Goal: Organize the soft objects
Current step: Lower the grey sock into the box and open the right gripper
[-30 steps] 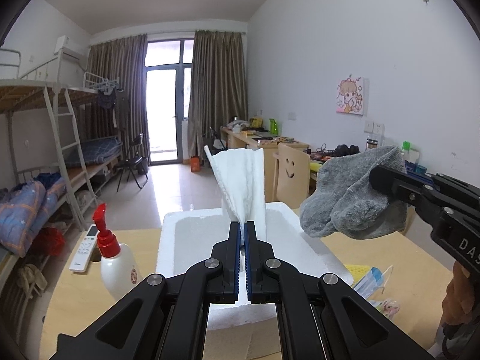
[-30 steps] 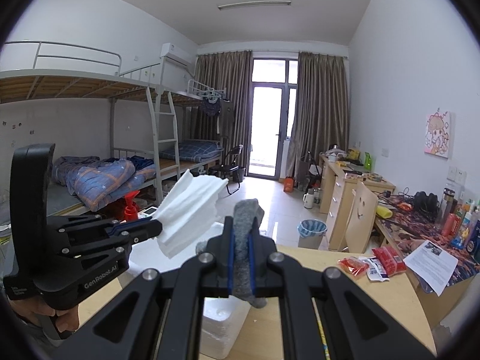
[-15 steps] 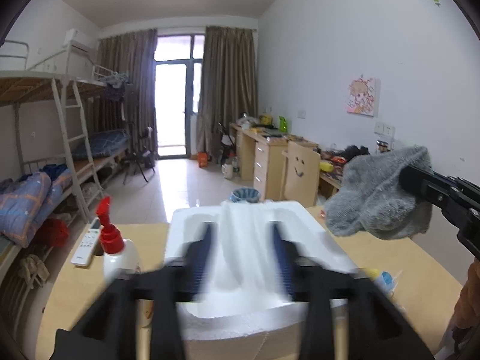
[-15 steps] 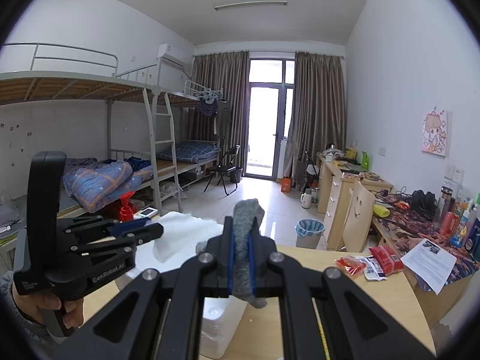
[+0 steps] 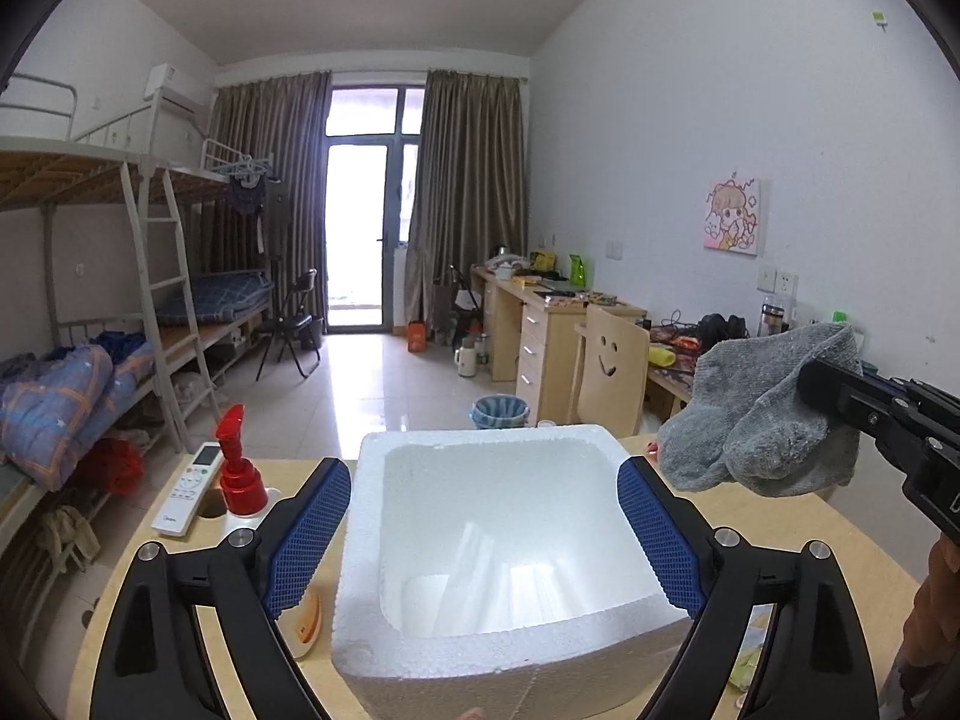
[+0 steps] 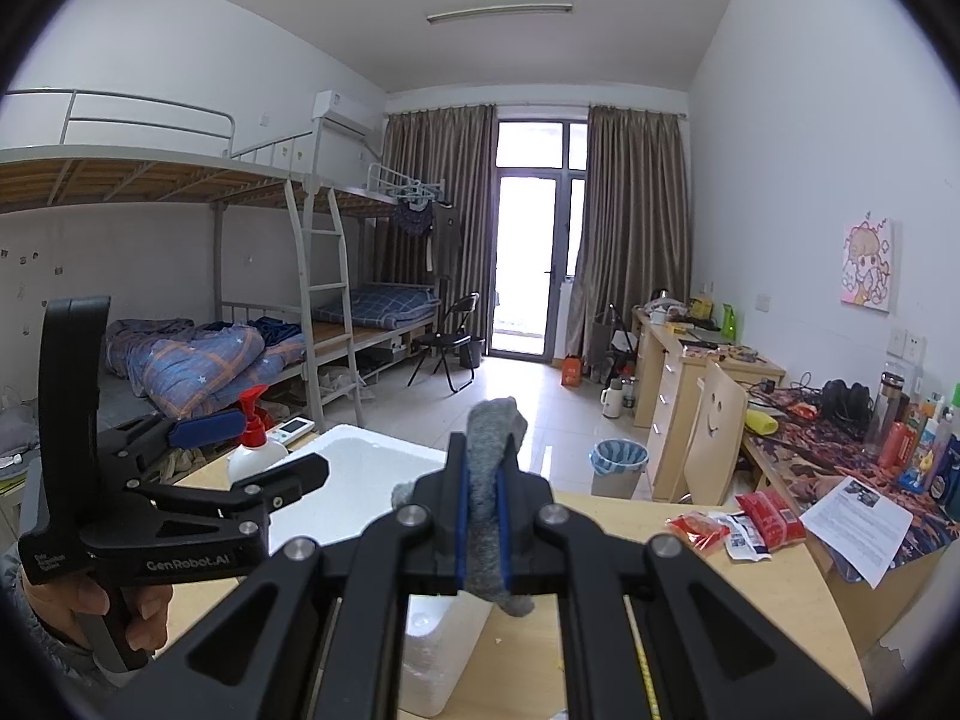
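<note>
On the table [image 5: 768, 516], the foam box [image 5: 492, 654] is straddled by the left gripper [image 5: 483, 534], jaws opening with nothing between them, while the grey sock [image 6: 491, 480] (clamped in the right gripper [image 6: 482, 531]) is best released over the box's middle.

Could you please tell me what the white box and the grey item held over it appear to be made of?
White box: apparently expanded polystyrene foam, matte, with a beaded grainy surface and thick rounded walls. Grey sock: seemingly fuzzy knitted fabric, soft and nubbly, hanging limp from the right gripper.

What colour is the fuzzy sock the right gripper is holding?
Grey; the fuzzy sock shows best in the left wrist view.
</note>
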`<state>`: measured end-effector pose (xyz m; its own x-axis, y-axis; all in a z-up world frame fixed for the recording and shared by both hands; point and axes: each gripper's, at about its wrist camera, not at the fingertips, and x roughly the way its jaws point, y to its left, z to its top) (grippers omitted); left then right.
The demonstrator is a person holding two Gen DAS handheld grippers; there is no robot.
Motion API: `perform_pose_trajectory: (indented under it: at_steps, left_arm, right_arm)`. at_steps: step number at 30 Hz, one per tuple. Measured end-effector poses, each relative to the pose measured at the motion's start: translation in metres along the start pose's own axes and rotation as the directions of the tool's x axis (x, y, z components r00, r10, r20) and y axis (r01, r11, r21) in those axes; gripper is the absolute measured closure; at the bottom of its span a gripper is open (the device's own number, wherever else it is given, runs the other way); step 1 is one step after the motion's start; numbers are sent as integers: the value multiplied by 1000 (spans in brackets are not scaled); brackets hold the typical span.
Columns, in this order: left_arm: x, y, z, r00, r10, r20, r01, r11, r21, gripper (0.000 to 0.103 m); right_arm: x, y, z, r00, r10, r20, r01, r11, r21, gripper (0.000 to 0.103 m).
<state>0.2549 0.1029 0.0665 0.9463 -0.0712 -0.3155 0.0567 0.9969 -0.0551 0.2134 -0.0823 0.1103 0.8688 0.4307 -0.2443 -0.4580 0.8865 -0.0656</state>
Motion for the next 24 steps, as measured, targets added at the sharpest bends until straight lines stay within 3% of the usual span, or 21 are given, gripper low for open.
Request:
perform_pose_trajectory:
  at_steps: [12,24]
  left_arm:
    - [-15,10,-1,999,42,23,-42,999,-13,12]
    - [-57,40,-5,985,158,67,-157,987,-30,12]
  right_arm:
    - [6,11,1,999,37,-2,-37,999,-16,93]
    - [28,49,5,989,146,-17,-146,989,-32,93]
